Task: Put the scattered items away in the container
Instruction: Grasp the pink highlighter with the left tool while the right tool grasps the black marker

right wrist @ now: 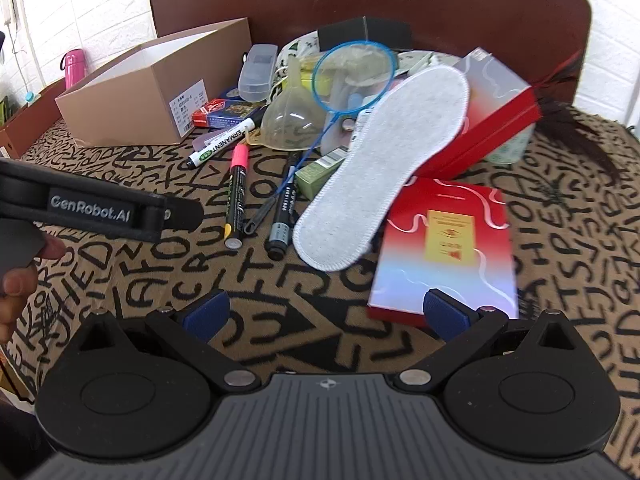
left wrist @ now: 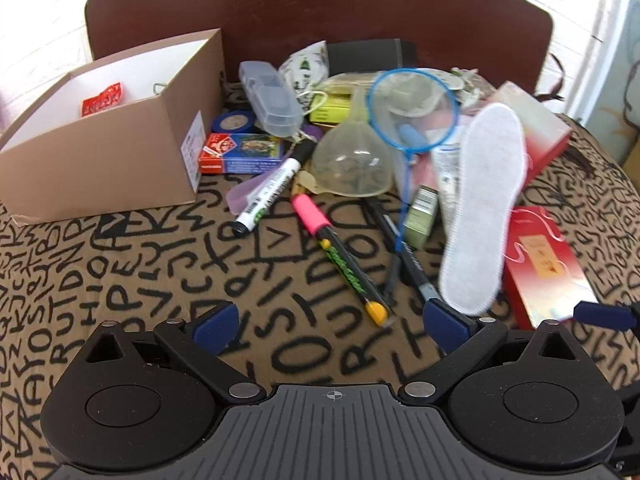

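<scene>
Cardboard box [left wrist: 120, 148] open-topped, white inside, soft white insole [left wrist: 482, 208] nearby, my left gripper [left wrist: 334, 324] and right gripper [right wrist: 326, 312] both spread wide, empty.

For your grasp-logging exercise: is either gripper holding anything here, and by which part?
Nothing is held. The left gripper and right gripper are both open above the cloth, short of the white insole.

"GenRobot.AI" in pale letters on the left gripper [right wrist: 90, 210] body, "ERMANENT" on the white marker [right wrist: 222, 143], large black scrawled letters all over the tan cloth [right wrist: 280, 300], small print on the box label [right wrist: 185, 114] too fine to read
</scene>
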Tool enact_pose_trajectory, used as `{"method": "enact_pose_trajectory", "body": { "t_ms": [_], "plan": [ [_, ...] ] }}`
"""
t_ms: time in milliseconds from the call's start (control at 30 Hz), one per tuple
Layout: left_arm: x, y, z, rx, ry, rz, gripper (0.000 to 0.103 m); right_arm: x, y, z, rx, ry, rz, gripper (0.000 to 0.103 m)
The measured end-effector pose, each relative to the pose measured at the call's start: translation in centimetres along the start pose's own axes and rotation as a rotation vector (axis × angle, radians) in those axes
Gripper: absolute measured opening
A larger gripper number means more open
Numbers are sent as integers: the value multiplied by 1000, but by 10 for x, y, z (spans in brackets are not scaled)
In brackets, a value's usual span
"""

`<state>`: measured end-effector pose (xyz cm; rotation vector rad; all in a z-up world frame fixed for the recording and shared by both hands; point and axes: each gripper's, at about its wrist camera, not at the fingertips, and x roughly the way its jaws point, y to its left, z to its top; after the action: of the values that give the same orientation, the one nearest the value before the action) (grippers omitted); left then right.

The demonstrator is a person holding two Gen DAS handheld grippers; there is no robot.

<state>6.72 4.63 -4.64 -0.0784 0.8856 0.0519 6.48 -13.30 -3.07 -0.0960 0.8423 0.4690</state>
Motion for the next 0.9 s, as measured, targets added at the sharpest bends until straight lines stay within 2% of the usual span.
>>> {"method": "enact_pose_trajectory", "body": {
  "t_ms": [133,333,400,533,667,800,833,900],
  "plan": [
    [18,11,9,-33,34,1,95,17,7,8,-15,-9,41,102],
    [41,19,18,-61,79,-56,85,43,20,23,-75,-16,70,87],
    [48,20,20,-63,92,-81,82,49,22,26,-88,-12,81,75],
    [63,23,25,-84,122,-115,71,60,24,31,-112,-14,92,62],
    [72,28,31,-103,123,-151,65,67,28,35,-159,-21,88,48],
    [79,26,37,-73,122,-161,52,81,28,42,-161,9,100,37],
    [81,25,38,-59,117,-159,45,84,27,43,-153,13,105,36],
    [85,24,39,-44,106,-157,39,90,25,44,-132,9,123,36]
  ]
}}
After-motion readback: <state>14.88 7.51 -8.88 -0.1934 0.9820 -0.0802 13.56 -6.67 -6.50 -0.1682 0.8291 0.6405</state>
